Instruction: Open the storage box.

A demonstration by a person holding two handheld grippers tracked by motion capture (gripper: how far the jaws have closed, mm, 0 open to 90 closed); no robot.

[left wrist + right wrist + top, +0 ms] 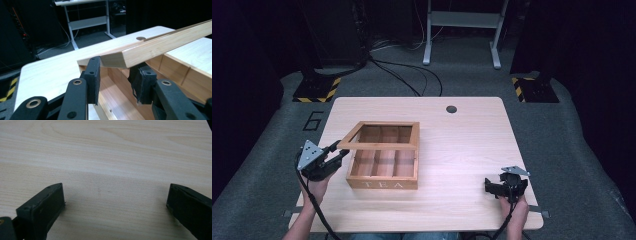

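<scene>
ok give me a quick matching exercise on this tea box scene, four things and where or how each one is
Things:
1. left gripper
2. right gripper
3. lid of the tea box
4. round hole

States or places:
A. jaws wide apart over bare table
B. far side of the tabletop
C. tilted, partly raised over the compartments
D. jaws closed on a corner of the wooden frame

Pairs: 1-D, 2-A, 3-C, 4-B

The tea box [383, 170] sits left of centre on the table [462, 150], its lid [382, 135] raised over it.
</scene>
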